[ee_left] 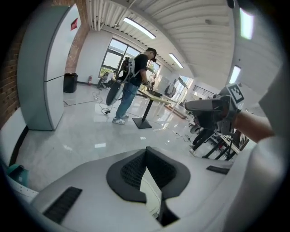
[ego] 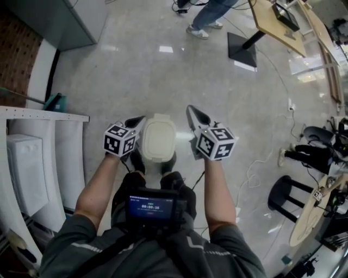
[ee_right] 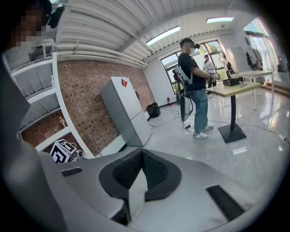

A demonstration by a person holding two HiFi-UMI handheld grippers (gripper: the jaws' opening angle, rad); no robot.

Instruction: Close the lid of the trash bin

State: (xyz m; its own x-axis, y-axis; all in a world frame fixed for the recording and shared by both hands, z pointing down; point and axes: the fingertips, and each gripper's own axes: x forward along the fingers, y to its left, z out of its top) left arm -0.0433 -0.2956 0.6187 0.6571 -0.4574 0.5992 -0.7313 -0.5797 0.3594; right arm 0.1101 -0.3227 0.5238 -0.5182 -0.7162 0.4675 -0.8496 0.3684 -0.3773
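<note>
In the head view a trash bin with a cream lid (ego: 158,138) stands on the floor straight in front of me, between the two grippers. Seen from above, the lid lies flat over the dark body. My left gripper (ego: 138,120) hangs at the lid's left edge, its jaws together and empty. At the lid's right edge my right gripper (ego: 191,111) points away from me, also shut and empty. In the left gripper view the fingertips (ee_left: 146,150) meet, a strip of the cream lid (ee_left: 152,192) shows below them, and the right gripper (ee_left: 206,108) is at the right. The right gripper view shows its tips (ee_right: 142,152) closed.
White shelving (ego: 32,163) runs along my left, and a grey cabinet (ego: 81,21) stands at the far left. A person (ego: 209,16) stands ahead by a wooden table on a black base (ego: 243,49). Black stools (ego: 288,195) and floor cables are at the right.
</note>
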